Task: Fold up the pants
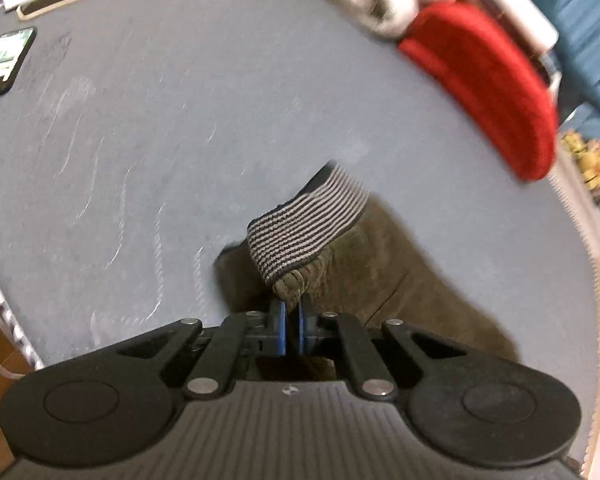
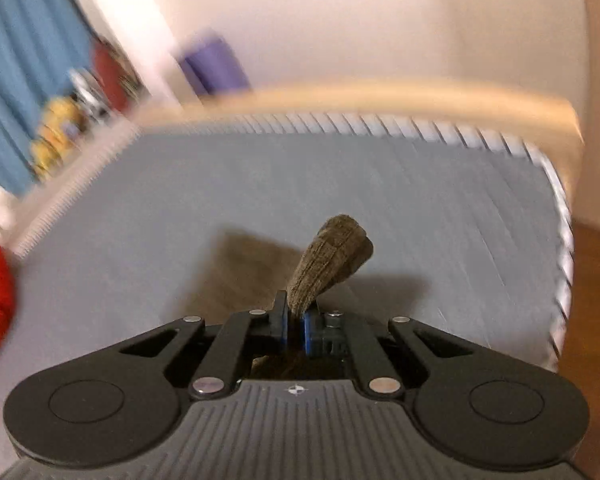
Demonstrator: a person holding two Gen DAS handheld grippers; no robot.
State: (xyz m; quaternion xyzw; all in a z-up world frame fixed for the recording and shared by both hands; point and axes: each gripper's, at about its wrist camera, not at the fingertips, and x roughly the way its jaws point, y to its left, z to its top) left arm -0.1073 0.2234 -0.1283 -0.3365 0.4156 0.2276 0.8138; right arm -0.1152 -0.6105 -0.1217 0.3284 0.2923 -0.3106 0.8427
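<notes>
pants (image 1: 380, 280): olive ribbed corduroy, striped knit waistband (image 1: 308, 228) | bed (image 1: 180, 160): matt grey cloth, faintly scuffed | left tool (image 1: 292, 320): matt black plastic, blue pads, metal rivets | far red item (image 1: 488, 80): fuzzy, perhaps fleece

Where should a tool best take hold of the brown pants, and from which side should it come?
Grip the corduroy edge just beside the striped waistband, coming from the near side, as the left tool does: the brown pants bunch into a thick ridge there.
</notes>
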